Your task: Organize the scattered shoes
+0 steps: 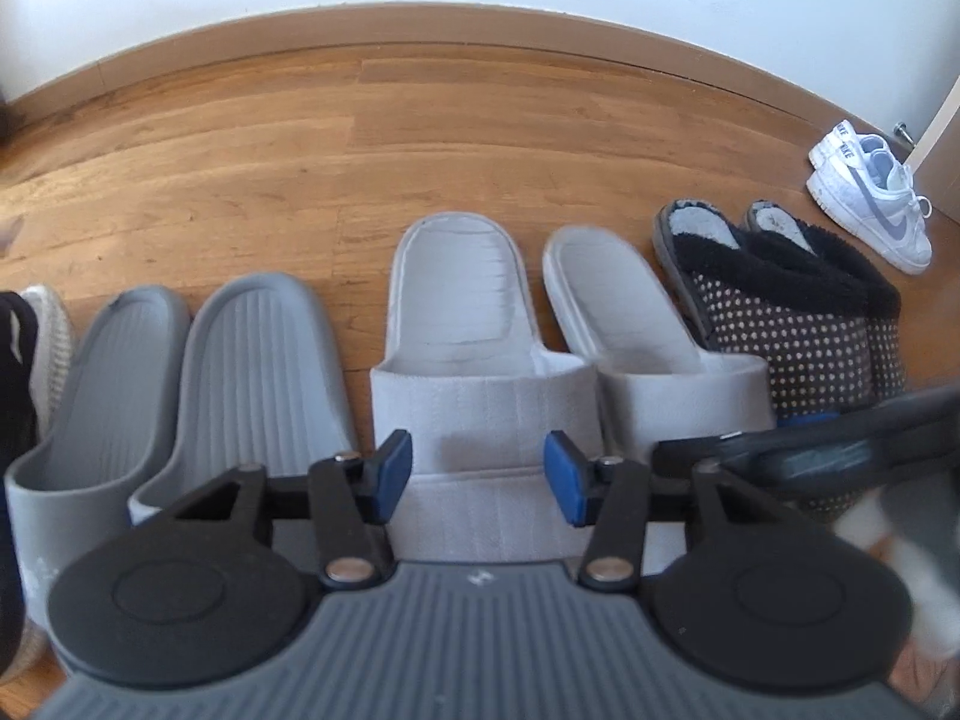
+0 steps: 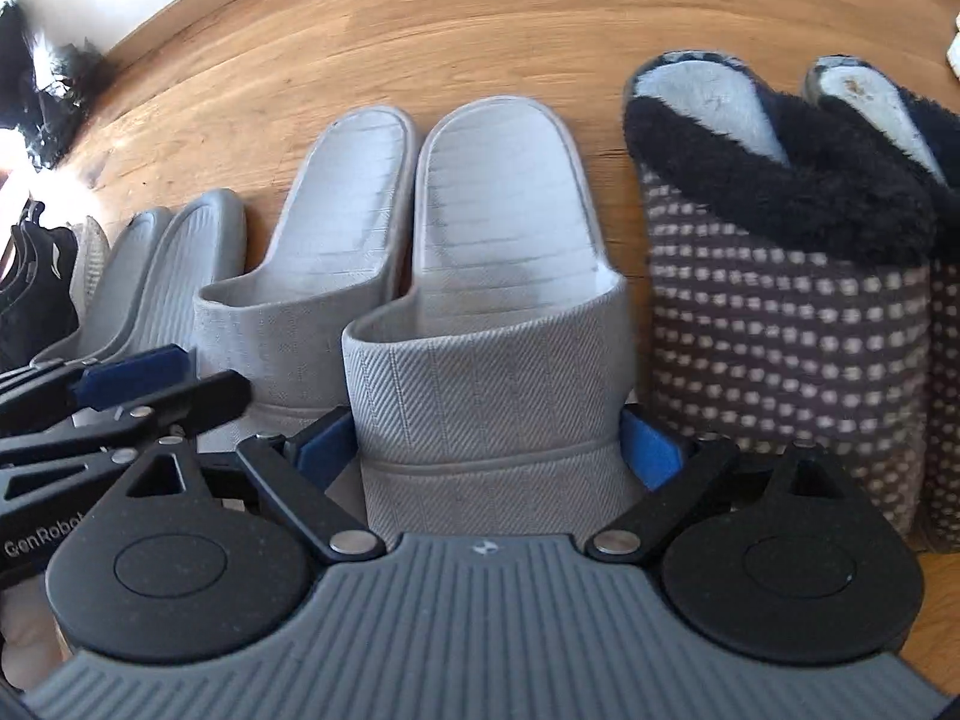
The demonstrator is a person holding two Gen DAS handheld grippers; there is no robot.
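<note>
A row of shoes lies on the wooden floor. My left gripper (image 1: 478, 477) is open, its blue pads above the band of the left pale grey fabric slipper (image 1: 462, 312) without touching it. My right gripper (image 2: 489, 447) has its jaws wide on either side of the right pale grey slipper (image 2: 498, 276), pads at its sides; I cannot tell if they press it. The left slipper of that pair (image 2: 324, 228) lies beside it. The left gripper's fingers (image 2: 120, 384) show at the left of the right wrist view.
Two grey rubber slides (image 1: 180, 372) lie left of the pair; a dotted brown pair with black fur (image 1: 792, 300) lies right. White sneakers (image 1: 870, 192) stand by a door at far right. A black sneaker (image 2: 30, 282) is at far left. Skirting and wall run behind.
</note>
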